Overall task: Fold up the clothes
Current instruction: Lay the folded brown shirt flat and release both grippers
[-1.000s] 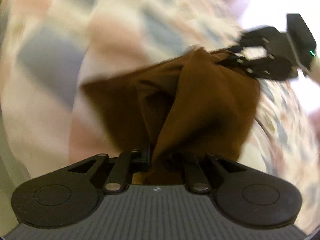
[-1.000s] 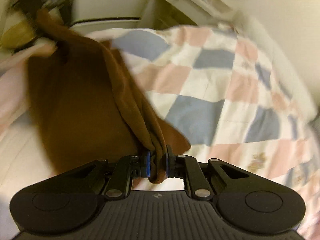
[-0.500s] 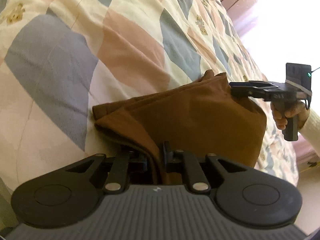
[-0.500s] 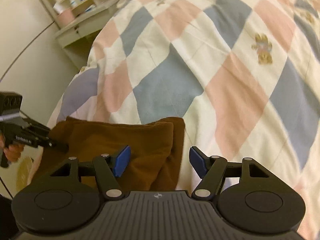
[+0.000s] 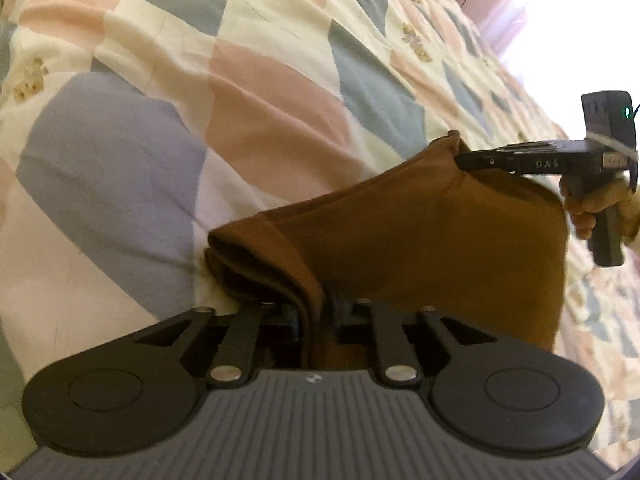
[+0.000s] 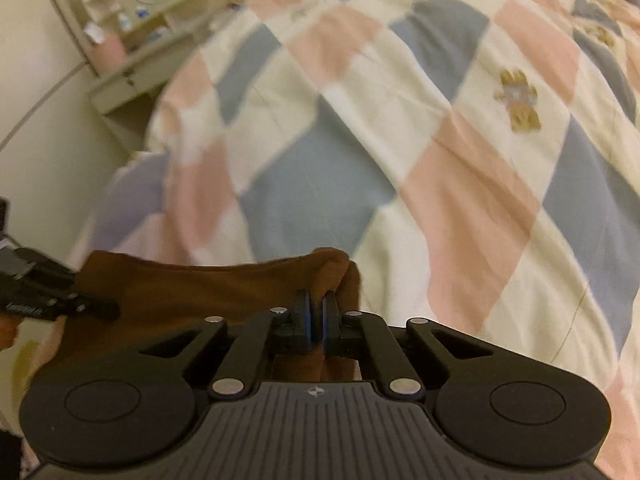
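A brown garment (image 5: 440, 248) lies folded in layers on a checked quilt (image 5: 260, 92). In the left wrist view my left gripper (image 5: 316, 314) is shut on the garment's near folded edge. My right gripper (image 5: 464, 160), held by a hand (image 5: 592, 208), reaches the far corner from the right. In the right wrist view my right gripper (image 6: 318, 314) is shut, its blue pads pinching a bunched corner of the brown garment (image 6: 200, 292). My left gripper (image 6: 100, 306) shows at the left edge, on the garment's other end.
The quilt (image 6: 460, 140) of pink, blue and cream squares covers the bed in all directions. A pale shelf unit (image 6: 132, 56) with small bottles stands beyond the bed's far left corner, against a cream wall. Bright window light fills the left wrist view's upper right.
The garment was swung down from the air onto the quilt. My right gripper, open half a second ago, has shut on the garment's corner. My left gripper has kept its hold.
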A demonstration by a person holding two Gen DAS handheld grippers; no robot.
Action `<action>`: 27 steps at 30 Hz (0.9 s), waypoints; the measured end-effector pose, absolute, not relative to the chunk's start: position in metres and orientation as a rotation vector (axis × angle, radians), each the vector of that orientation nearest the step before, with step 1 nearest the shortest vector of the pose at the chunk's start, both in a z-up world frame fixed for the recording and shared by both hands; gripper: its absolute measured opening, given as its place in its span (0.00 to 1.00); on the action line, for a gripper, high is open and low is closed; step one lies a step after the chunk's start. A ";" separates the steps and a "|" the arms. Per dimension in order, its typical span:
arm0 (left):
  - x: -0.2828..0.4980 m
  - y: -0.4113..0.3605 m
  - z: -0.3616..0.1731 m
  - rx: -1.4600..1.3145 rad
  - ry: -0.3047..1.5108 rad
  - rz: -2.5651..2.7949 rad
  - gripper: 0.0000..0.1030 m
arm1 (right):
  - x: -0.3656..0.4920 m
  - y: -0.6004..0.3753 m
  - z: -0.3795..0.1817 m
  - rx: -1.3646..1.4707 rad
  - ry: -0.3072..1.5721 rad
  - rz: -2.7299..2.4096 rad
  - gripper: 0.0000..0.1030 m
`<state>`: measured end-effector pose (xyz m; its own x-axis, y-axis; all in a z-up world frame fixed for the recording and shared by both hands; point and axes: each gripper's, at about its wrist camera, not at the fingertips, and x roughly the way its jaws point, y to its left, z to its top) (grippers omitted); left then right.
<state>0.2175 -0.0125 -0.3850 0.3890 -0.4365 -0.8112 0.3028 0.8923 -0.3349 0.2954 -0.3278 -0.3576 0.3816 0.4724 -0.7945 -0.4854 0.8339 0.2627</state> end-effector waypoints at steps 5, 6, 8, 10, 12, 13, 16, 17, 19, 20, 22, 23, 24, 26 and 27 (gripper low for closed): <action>0.218 0.001 -0.356 0.001 1.034 -0.372 0.13 | 0.266 -0.351 -0.319 0.031 0.890 0.424 0.50; 0.217 0.001 -0.347 0.030 1.019 -0.361 0.10 | 0.260 -0.356 -0.312 0.040 0.866 0.386 0.50; 0.212 -0.005 -0.331 0.067 0.984 -0.387 0.06 | 0.249 -0.365 -0.297 0.058 0.818 0.312 0.45; 0.206 -0.014 -0.316 0.069 0.955 -0.448 0.06 | 0.225 -0.372 -0.284 0.079 0.790 0.276 0.38; 0.202 -0.028 -0.310 0.052 0.946 -0.538 0.06 | 0.197 -0.375 -0.276 0.097 0.775 0.266 0.31; 0.201 -0.037 -0.312 0.047 0.939 -0.579 0.07 | 0.183 -0.372 -0.277 0.100 0.776 0.282 0.23; 0.205 -0.066 -0.338 0.047 0.951 -0.654 0.08 | 0.151 -0.353 -0.298 0.043 0.795 0.323 0.11; 0.210 -0.073 -0.355 0.049 0.973 -0.647 0.08 | 0.145 -0.342 -0.308 0.003 0.796 0.315 0.12; 0.223 -0.084 -0.384 0.046 1.012 -0.613 0.06 | 0.141 -0.326 -0.333 -0.106 0.800 0.261 0.12; 0.227 -0.088 -0.393 0.035 1.014 -0.603 0.05 | 0.144 -0.320 -0.346 -0.151 0.820 0.235 0.12; 0.230 -0.092 -0.390 0.043 0.997 -0.593 0.05 | 0.150 -0.318 -0.362 -0.159 0.838 0.205 0.12; 0.229 -0.093 -0.386 0.053 0.997 -0.586 0.05 | 0.151 -0.319 -0.365 -0.152 0.836 0.200 0.12; 0.227 -0.093 -0.380 0.056 1.004 -0.579 0.05 | 0.149 -0.320 -0.362 -0.148 0.826 0.197 0.12; 0.220 -0.093 -0.364 0.077 1.024 -0.569 0.05 | 0.144 -0.321 -0.354 -0.139 0.803 0.181 0.12; 0.214 -0.093 -0.356 0.102 1.018 -0.558 0.05 | 0.140 -0.322 -0.347 -0.123 0.786 0.173 0.12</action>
